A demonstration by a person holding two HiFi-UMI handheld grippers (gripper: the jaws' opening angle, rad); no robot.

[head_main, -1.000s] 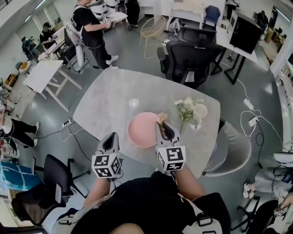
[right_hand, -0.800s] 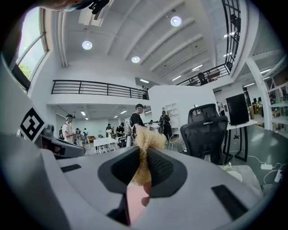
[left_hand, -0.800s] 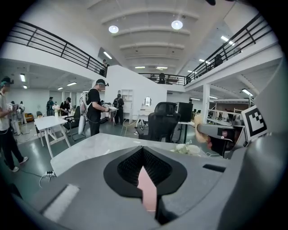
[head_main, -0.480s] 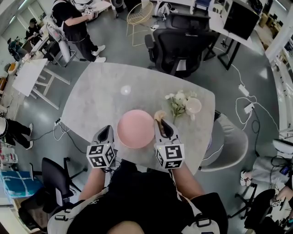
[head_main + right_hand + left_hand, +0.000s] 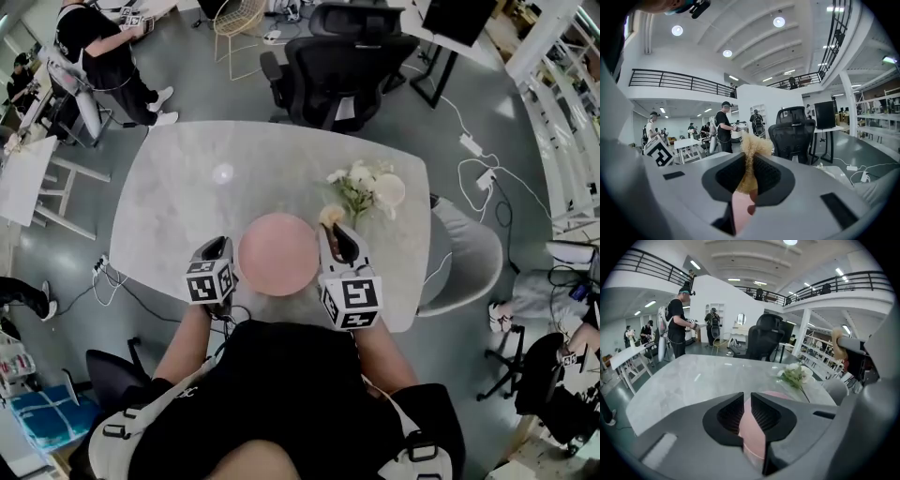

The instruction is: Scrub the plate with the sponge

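Left gripper — jaws just eased apart, pinching nothing, at the plate's left rim | right gripper clenched on sponge beside its right rim | plate flat on surface | risk — unsteadied, your scrub may shove it toward the flowers

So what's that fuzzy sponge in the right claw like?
The sponge is a small tan tuft, fuzzy and fibrous-looking. It stands upright, pinched between the right claw's dark ribbed pads, its frayed top poking out past them. A pink piece shows below it between the pads; whether that belongs to it is unclear. Seen from above, it sits beside the pink plate's right rim, near the flowers.
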